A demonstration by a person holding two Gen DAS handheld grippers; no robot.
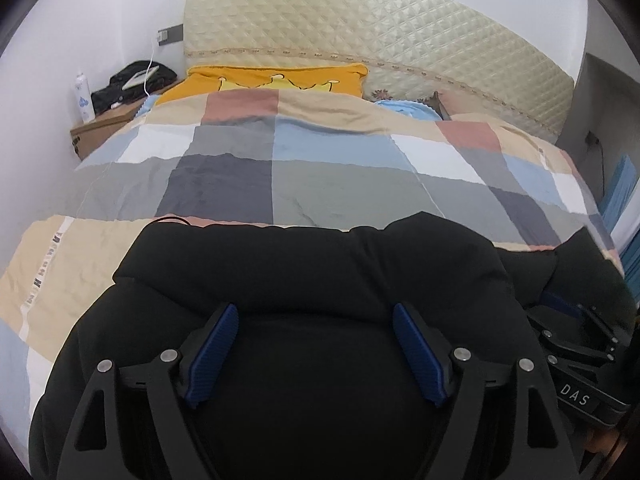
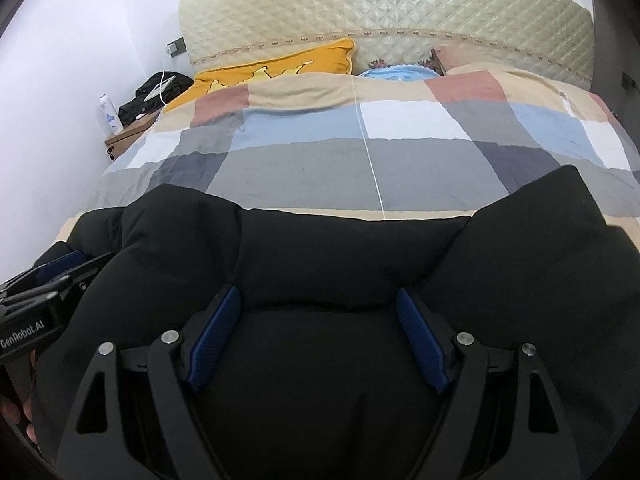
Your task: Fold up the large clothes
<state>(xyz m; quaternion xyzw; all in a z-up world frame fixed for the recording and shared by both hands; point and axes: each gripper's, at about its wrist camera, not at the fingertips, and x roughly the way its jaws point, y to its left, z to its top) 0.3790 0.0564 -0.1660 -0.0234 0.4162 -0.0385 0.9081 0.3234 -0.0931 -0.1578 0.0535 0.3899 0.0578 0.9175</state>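
Note:
A large black padded jacket [image 1: 312,276] lies on the bed's near part; it also fills the lower half of the right wrist view [image 2: 344,256]. My left gripper [image 1: 316,312] is open, its blue pads [image 1: 216,348] spread wide over the jacket's puffy fabric, with nothing between them. My right gripper [image 2: 318,294] is open the same way over the jacket, blue pads [image 2: 420,344] apart. The right gripper shows at the right edge of the left wrist view [image 1: 580,340]; the left gripper shows at the left edge of the right wrist view [image 2: 52,276].
The bed carries a checked quilt [image 1: 320,160] in beige, grey, blue and pink. A yellow pillow [image 1: 272,80] and a blue cloth [image 1: 404,108] lie by the quilted headboard [image 1: 360,32]. A nightstand [image 1: 108,124] with a bottle and black bag stands at far left.

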